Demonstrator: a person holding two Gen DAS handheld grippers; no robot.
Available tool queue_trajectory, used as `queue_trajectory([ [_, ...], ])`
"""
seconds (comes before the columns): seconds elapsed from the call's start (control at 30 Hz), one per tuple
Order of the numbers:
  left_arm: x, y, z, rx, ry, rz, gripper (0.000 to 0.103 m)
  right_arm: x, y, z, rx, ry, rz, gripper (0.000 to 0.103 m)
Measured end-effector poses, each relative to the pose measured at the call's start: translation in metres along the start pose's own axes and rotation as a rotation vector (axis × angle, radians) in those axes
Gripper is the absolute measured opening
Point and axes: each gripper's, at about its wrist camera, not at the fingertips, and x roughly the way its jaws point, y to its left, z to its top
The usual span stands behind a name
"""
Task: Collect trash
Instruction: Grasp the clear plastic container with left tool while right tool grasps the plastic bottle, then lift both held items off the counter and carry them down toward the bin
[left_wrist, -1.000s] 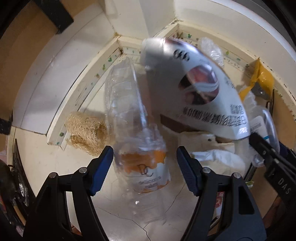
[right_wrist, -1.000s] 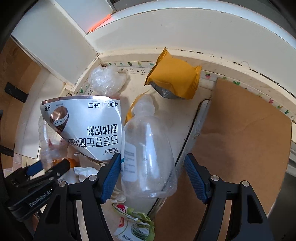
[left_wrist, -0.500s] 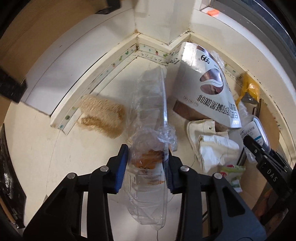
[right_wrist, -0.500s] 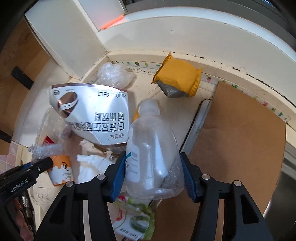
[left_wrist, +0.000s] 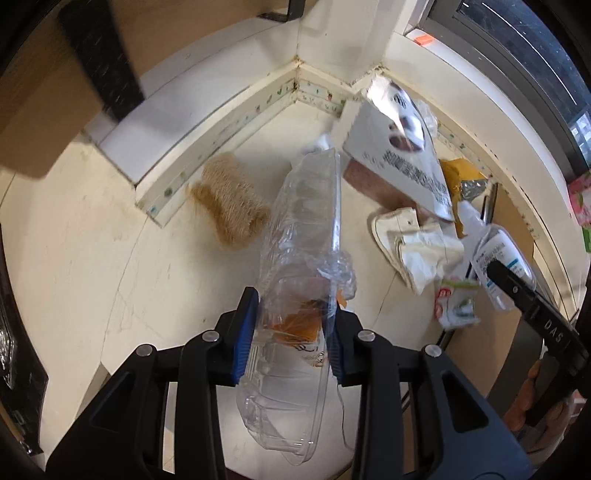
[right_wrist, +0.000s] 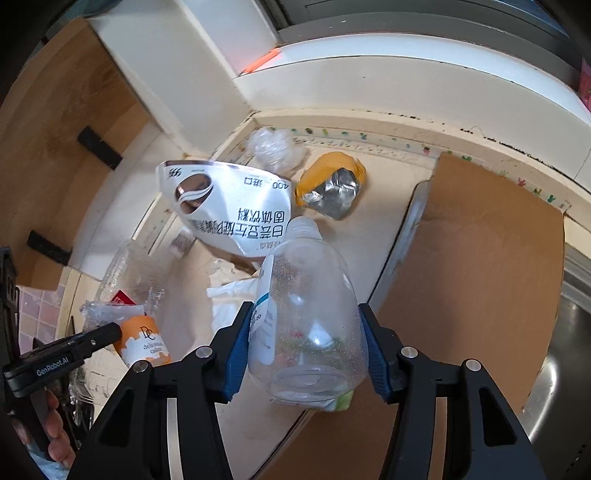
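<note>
Left gripper (left_wrist: 291, 332): jaws have just closed in and now sit narrow, blue pads pressed on a clear plastic clamshell tray (left_wrist: 299, 258). The tray is crumpled at the pinch, with an orange-and-white label inside and loose film bunched on its right edge. It runs lengthwise between the fingers, far end toward the corner of the cream counter (left_wrist: 92, 258), near end hanging out below the pads.

Right gripper (right_wrist: 306, 347): jaws also just closed, now mid-width, both pads flat against the sides of a clear plastic bottle (right_wrist: 310, 314). The bottle has no cap, its neck points away from the camera, and a white-and-blue label is on its left side.

Rest of the trash in the right wrist view:
- silver drink-mix pouch (right_wrist: 229, 206) just beyond the bottle neck, print upside down
- crumpled yellow foil wrapper (right_wrist: 332, 188) right of the pouch, near the wall strip
- clear plastic wad (right_wrist: 275, 147) at the back edge
- white crumpled paper (right_wrist: 232, 299) left of the bottle, partly under the pouch
- brown cardboard sheet (right_wrist: 480, 277) flat on the right

Left wrist view adds a tan fibrous scrubber (left_wrist: 229, 199), lying left of the tray and against the raised ledge. A small green-and-white packet (left_wrist: 456, 302) lies near the right gripper's finger.
</note>
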Motion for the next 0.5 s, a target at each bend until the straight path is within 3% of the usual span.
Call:
queue_trajectory([
  [0.17, -0.004, 0.006, -0.013, 0.019, -0.005, -0.015, 0.031, -0.009, 0.004, -0.009, 0.005, -0.001, 0.068, 0.054],
  [0.5, 0.009, 0.011, -0.028, 0.035, 0.037, -0.039, 0.032, -0.017, 0.027, -0.031, -0.046, 0.002, 0.087, 0.054],
])
